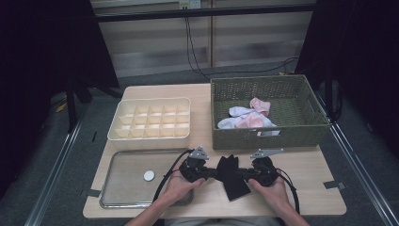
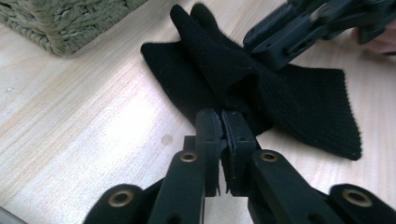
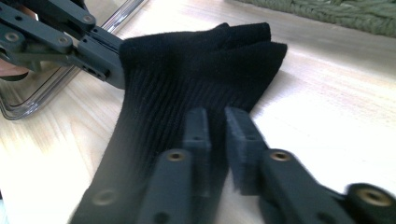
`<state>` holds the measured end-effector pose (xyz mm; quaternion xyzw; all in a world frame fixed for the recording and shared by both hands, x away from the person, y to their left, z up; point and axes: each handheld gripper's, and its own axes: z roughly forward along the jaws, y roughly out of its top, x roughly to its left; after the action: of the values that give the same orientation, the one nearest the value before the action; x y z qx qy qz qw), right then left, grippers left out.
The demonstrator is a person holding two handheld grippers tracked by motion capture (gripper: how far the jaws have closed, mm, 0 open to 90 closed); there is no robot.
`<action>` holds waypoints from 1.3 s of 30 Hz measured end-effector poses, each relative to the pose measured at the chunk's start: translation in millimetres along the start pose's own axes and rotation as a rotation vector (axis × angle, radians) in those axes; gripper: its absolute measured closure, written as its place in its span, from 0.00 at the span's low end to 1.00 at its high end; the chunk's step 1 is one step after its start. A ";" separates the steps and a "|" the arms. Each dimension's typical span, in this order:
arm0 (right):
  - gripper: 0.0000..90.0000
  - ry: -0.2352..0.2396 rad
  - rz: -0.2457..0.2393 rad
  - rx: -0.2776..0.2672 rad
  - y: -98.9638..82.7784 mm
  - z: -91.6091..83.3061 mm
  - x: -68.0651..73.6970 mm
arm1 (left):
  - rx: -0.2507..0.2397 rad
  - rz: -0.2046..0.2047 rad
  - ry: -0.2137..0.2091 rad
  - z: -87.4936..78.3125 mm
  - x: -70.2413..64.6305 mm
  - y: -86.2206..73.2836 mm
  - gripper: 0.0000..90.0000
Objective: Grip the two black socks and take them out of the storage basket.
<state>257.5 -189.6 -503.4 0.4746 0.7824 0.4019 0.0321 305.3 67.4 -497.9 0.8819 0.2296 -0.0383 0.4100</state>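
A black sock [image 1: 232,176] lies on the wooden table between my two grippers, with one end folded over itself. My left gripper [image 1: 214,173] comes at it from the left. In the left gripper view, that gripper [image 2: 222,122] is shut on the sock's [image 2: 299,102] bunched edge. My right gripper [image 1: 244,175] meets the sock from the right. The right gripper view has this gripper [image 3: 215,122] shut on the ribbed fabric [image 3: 187,65], which sits between the pads. Each gripper faces the other across the sock: the right gripper [image 2: 261,44] and the left gripper [image 3: 114,70].
A green wicker basket [image 1: 268,132] stands just behind the grippers with white and pink socks [image 1: 247,115] inside. A cream box with several compartments [image 1: 150,117] sits at back left. A clear-lidded tray [image 1: 127,188] with a white disc [image 1: 149,175] lies by my left hand.
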 end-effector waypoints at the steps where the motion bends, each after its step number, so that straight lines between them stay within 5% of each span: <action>1: 0.94 -0.001 0.000 0.000 0.3 0.1 -0.5 | -0.012 -0.008 -0.005 -1.3 -0.1 0.2 0.97; 8: 0.97 0.011 0.013 -0.033 5.8 -8.9 -3.2 | -0.081 -0.019 -0.020 -18.4 -1.2 3.6 0.98; 18: 0.97 0.009 0.021 -0.049 10.9 -11.4 -4.8 | -0.165 0.044 -0.003 -50.0 -17.6 12.9 0.98; 24: 0.97 0.000 0.014 -0.036 10.4 -12.8 -6.9 | -0.124 0.031 -0.022 -40.6 -12.4 7.0 0.95; 32: 0.96 -0.018 0.034 -0.041 7.5 -22.6 -16.8 | -0.137 -0.020 -0.027 -40.4 -3.1 4.1 0.82; 39: 0.86 -0.034 0.050 -0.073 5.3 -34.9 -22.0 | -0.059 -0.051 0.031 -27.8 13.5 -7.0 0.85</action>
<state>258.3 -226.2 -483.7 0.4995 0.7544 0.4226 0.0528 310.9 96.9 -487.9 0.8637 0.2596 -0.0281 0.4310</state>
